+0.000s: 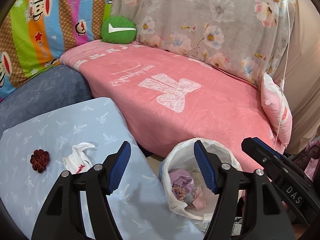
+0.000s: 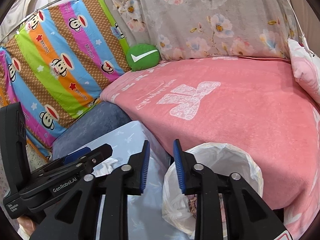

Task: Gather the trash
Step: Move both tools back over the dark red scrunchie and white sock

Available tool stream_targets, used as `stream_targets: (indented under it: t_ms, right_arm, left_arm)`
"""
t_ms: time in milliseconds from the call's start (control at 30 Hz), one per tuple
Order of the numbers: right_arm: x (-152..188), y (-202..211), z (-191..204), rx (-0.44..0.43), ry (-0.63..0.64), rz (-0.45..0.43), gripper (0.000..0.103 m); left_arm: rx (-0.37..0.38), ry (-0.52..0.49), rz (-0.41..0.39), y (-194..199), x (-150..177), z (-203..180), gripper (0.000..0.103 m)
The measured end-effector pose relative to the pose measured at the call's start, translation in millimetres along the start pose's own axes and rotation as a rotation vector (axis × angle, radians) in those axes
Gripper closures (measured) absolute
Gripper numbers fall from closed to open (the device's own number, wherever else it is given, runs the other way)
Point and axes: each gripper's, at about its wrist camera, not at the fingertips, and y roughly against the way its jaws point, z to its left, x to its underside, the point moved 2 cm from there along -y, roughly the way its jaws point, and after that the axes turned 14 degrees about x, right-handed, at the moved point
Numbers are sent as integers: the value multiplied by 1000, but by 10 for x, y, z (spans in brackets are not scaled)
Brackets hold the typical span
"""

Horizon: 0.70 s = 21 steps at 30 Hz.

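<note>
White tissue (image 1: 79, 158), one maroon flower (image 1: 40, 160), one bin (image 1: 202, 180)

My left gripper (image 1: 162, 160) gapes wide with nothing between its jaws; my right gripper (image 2: 161, 160) is parted narrowly, also bare.

A pale blue cushion (image 1: 66, 132) with a palm-tree print carried a crumpled white tissue (image 1: 79, 157) and, just beside it, a dark red flower-shaped piece (image 1: 40, 160). The adjoining seat was covered by a pink blanket (image 1: 180, 108); a green round pillow (image 1: 118, 30) rested at its back corner.
</note>
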Motion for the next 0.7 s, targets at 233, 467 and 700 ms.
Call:
stream_targets:
  t_ms: [233, 467, 700]
  right_arm:
    - [79, -97, 332, -28, 38, 25, 68]
    - [216, -236, 777, -64, 92, 58, 60]
    - [412, -452, 1267, -88, 162, 108, 51]
  left_arm:
    - [-44, 56, -12, 95, 43, 324, 34]
    - [-117, 114, -24, 219, 134, 749, 26]
    - [-190, 205, -32, 359, 254, 1278, 19]
